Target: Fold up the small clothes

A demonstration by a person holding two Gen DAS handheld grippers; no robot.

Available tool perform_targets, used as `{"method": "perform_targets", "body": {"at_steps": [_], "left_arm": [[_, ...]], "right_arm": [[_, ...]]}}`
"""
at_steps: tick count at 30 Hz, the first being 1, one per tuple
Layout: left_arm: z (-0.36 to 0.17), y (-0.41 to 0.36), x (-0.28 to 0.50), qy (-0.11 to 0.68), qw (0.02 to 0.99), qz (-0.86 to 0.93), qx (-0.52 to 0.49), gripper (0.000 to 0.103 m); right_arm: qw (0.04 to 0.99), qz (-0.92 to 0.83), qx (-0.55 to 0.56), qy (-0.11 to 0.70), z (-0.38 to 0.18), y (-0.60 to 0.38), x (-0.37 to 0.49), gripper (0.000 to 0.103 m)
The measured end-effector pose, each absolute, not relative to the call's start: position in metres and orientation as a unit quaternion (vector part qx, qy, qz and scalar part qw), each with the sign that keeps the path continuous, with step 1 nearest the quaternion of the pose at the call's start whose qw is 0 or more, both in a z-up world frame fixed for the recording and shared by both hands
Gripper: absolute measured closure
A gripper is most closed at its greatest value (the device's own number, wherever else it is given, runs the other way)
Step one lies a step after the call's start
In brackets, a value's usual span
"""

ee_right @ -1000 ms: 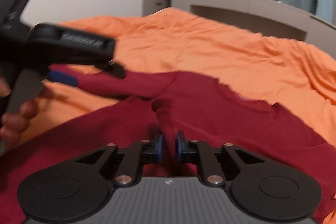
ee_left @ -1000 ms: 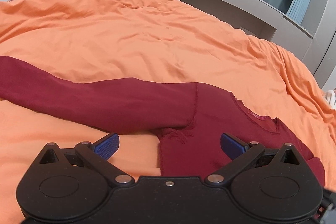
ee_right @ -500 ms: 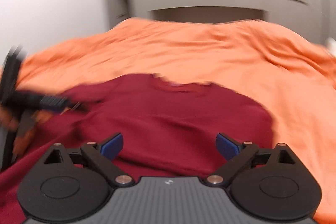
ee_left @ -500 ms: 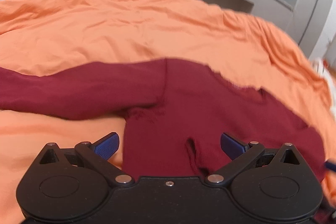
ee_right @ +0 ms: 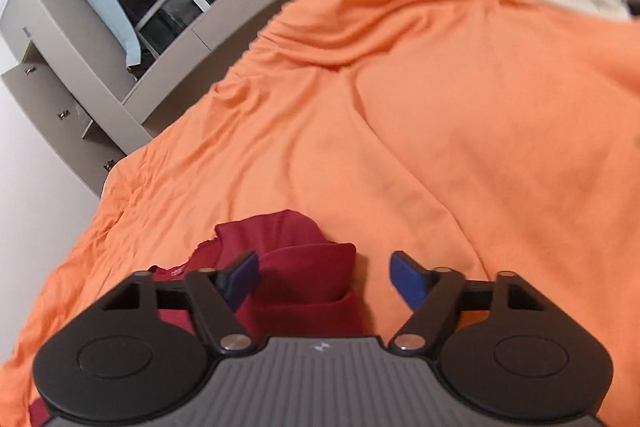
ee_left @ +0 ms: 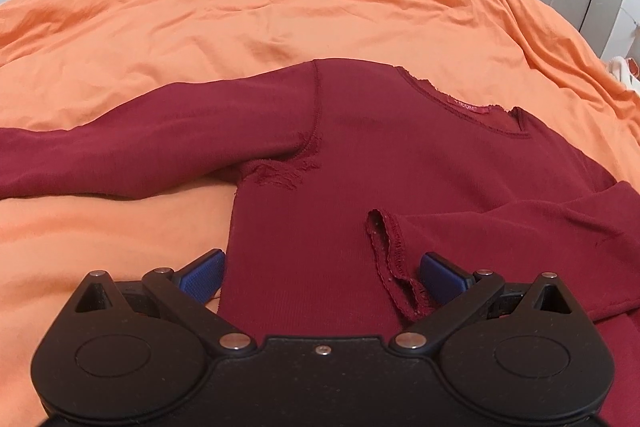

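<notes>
Two grippers, one dark red long-sleeved top. The left gripper [ee_left: 320,273] hangs spread wide and released over the top [ee_left: 400,155], whose body passes between its blue pads; one sleeve cuff [ee_left: 390,259] lies folded across just inside the right-hand pad. The right gripper [ee_right: 324,277], its jaws lately narrowing but still apart, grips nothing; bunched red fabric sits beside its left-hand pad. Beyond both spreads one orange duvet [ee_right: 460,107].

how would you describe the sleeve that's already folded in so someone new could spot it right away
Start at the orange bedcover and find the dark red top on it. One sleeve lies across its chest, frilled cuff near the middle; the other sleeve stretches straight out sideways.
</notes>
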State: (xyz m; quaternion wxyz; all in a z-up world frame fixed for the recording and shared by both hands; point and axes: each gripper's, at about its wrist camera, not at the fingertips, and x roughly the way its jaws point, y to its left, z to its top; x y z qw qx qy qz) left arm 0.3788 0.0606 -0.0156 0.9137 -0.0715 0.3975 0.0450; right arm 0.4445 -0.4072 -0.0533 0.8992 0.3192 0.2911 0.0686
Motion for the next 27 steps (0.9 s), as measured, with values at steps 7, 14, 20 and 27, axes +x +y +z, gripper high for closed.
{"method": "perform_targets", "body": {"at_steps": [7,14,20,27], "left_arm": [[-0.017,0.057,0.38,0.402,0.913,0.045,-0.062,0.001],[-0.017,0.055,0.381,0.401,0.913,0.044,-0.058,0.001],[-0.018,0.053,0.381,0.401,0.914,0.041,-0.052,0.0],[-0.019,0.05,0.383,0.408,0.911,0.045,-0.041,0.0]], "right_arm": [[0.907,0.077,0.294,0.293,-0.057,-0.399,0.459,0.088],[0.961,0.052,0.153,0.223,-0.008,-0.383,0.444,0.094],[0.953,0.039,0.153,0.257,-0.023,-0.383,0.447,0.085],[0.953,0.024,0.085,0.29,-0.007,-0.381,0.427,0.044]]}}
